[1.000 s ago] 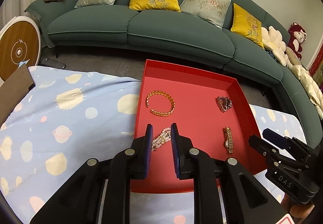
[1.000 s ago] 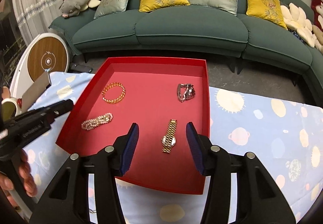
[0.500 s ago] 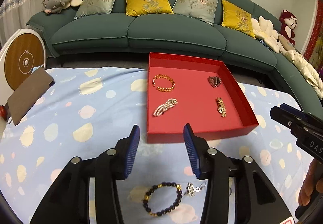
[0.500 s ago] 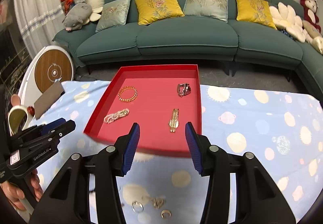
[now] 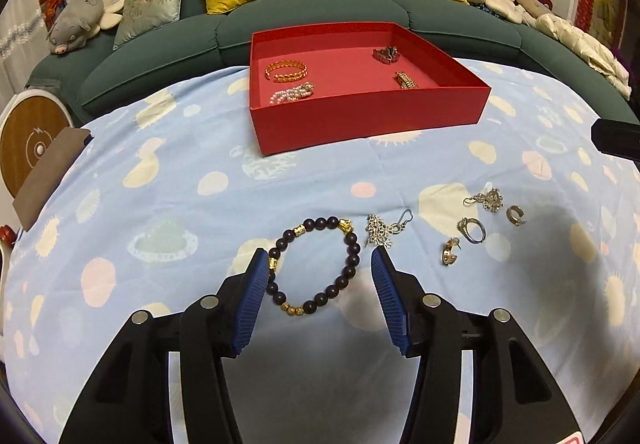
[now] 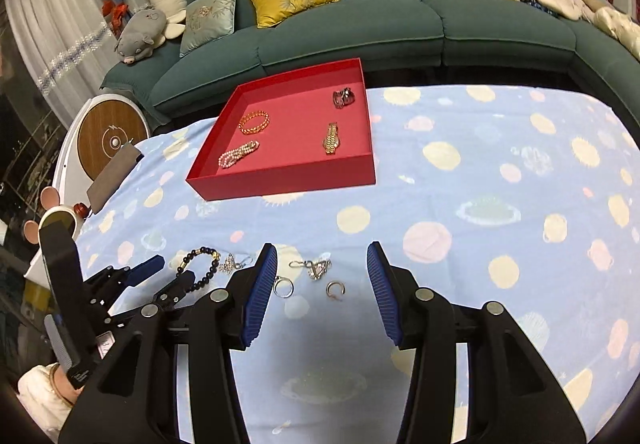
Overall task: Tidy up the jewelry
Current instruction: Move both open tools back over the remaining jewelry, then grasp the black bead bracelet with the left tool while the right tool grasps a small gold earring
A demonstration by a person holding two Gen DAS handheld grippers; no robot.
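Four pieces lie in the red box well beyond both wide-apart, empty grippers, while the beaded bracelet between the left gripper jaws and small rings between the right gripper jaws await.

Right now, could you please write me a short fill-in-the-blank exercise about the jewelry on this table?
1. The red tray holds ____ pieces of jewelry.
2. The dark beaded bracelet lies on the ____ tablecloth.
3. The left gripper is ____, its fingers on either side of that bracelet.
4. The gold watch lies inside the ____.

Missing words: four; blue; open; tray
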